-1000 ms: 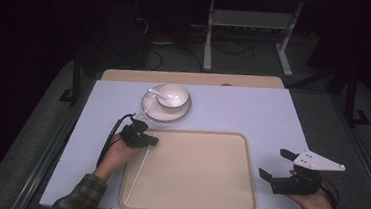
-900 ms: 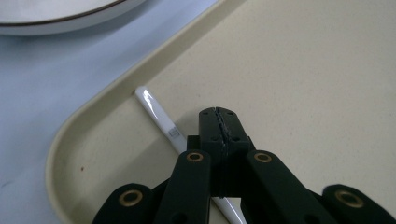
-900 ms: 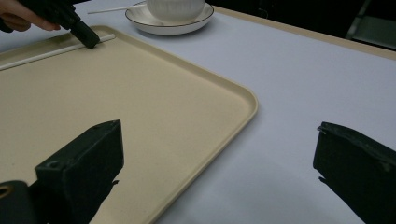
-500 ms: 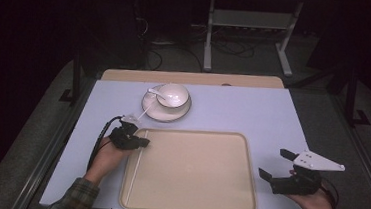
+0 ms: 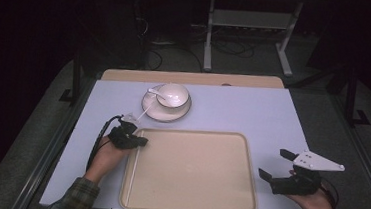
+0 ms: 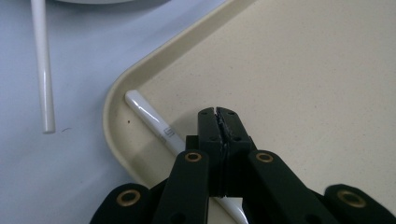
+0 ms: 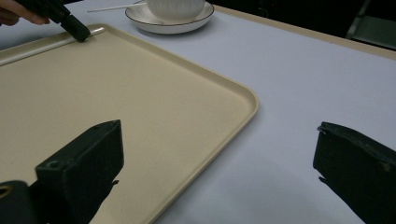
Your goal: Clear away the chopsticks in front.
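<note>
Since earlier: left gripper [image 6: 218, 111] shifted slightly toward tray [image 5: 190, 205] corner, jaws together, empty, above white chopstick [image 6: 148, 120] lying along tray's left edge. Right gripper [image 5: 275, 164] unmoved, jaws apart. Open before descending; straddle chopstick squarely.

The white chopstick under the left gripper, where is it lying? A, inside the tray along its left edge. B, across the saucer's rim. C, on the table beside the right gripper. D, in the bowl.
A: the left gripper view shows the white chopstick lying inside the tray, along its raised rim near the corner, with the shut left gripper above it.
</note>
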### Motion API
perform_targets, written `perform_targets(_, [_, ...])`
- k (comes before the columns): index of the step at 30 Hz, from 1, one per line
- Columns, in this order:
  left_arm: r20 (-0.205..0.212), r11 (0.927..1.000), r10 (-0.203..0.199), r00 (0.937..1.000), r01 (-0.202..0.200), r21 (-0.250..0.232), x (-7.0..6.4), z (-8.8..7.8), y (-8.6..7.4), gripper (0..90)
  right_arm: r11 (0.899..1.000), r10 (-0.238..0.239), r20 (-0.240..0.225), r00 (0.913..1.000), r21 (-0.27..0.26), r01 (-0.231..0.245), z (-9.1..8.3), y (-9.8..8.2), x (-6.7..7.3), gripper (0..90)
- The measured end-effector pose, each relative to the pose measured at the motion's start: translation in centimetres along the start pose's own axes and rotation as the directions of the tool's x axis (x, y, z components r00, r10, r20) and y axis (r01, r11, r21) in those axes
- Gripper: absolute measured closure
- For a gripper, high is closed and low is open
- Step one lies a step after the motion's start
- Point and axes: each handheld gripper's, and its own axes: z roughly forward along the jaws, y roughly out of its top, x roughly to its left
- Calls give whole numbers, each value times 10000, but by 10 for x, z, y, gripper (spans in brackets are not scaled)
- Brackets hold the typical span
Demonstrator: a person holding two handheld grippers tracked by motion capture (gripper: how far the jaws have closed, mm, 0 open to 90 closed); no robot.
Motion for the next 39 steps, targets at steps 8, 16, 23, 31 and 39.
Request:
perform_targets(8, [88,9998,79,9999,-77,-199,-1,-1,4,800,10000,29,22,10000,25,-29,0,0,0,13])
perform_targets(16, [46,9987,27,10000,-25,-516,-2,-8,10,641,10000,93,38,9999,35,-93,0,-1,-1,14])
perform_targets(23, [27,9971,71,10000,-69,-760,1,-18,21,591,9999,95,54,9999,48,-95,0,-1,0,13])
perform_targets(31, [7,9970,12,10000,-12,-779,15,-24,34,590,9999,85,72,9999,73,-86,0,0,0,13])
perform_targets(39, [-294,9972,-67,9995,44,-752,34,-25,48,608,9999,95,81,9999,54,-95,0,-1,-1,14])
